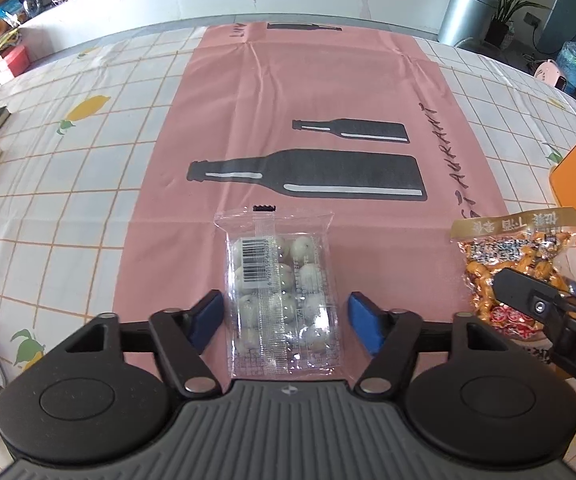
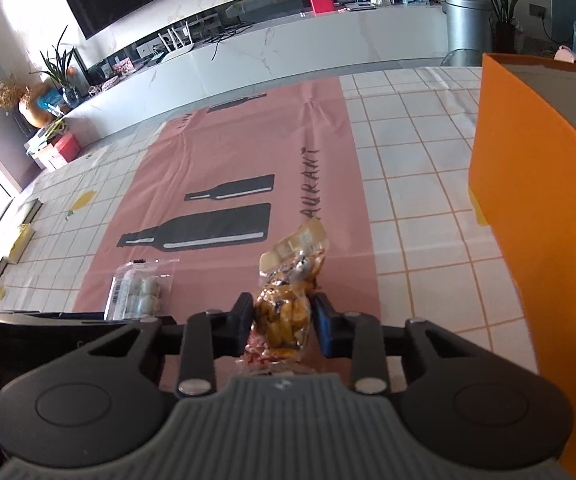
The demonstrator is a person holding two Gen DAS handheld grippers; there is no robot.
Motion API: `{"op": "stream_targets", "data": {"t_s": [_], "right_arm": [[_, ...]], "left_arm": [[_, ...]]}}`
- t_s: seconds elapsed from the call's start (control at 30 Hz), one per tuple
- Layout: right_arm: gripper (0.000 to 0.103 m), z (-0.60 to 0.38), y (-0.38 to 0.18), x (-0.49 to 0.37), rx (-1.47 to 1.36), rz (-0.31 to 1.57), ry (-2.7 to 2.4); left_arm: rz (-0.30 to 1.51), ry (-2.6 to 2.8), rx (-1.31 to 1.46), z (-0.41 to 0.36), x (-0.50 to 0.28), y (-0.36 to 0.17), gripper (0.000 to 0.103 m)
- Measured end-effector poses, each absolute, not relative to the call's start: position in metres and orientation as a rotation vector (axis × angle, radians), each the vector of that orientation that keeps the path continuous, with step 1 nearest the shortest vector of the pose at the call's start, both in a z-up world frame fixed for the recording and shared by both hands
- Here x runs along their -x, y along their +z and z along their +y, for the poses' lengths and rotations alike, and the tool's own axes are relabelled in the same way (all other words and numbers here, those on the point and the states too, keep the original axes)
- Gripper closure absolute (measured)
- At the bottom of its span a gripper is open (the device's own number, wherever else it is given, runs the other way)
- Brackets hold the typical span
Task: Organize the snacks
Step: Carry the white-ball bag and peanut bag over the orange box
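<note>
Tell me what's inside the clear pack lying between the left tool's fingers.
The clear pack holds pale round pieces in two columns on the pink mat. A barcode label and the centre seam cover some, so no exact count; what they are cannot be told.

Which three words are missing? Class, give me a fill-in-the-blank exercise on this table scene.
1. The clear packet lies between the fingers of the ____ gripper.
2. The right gripper pinches a packet of yellow snacks above the ____ mat.
3. The box at the right is ____.

Missing words: left; pink; orange
</note>
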State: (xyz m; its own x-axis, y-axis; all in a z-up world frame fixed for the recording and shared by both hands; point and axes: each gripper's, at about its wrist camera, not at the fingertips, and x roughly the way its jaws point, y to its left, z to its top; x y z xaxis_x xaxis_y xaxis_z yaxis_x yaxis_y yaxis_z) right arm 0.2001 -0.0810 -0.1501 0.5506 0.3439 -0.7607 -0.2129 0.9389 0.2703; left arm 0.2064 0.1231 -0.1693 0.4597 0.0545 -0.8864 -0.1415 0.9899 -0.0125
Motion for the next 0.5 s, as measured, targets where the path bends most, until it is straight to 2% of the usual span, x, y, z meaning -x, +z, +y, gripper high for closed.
{"op": "stream_targets", "data": {"t_s": [0.2, 0.5], "right_arm": [[0.073, -0.095, -0.143, -0.195, -0.206, 0.929, 0.321], [0.073, -0.113, -0.117, -0.178, -0.194, 0.891, 0.318]], "left_arm": [[1.065, 0.117, 0.128, 0.125, -0.203, -0.165, 0.044], [1.026, 0.017, 0.191, 0.100, -0.189, -0.130, 0.044]]}}
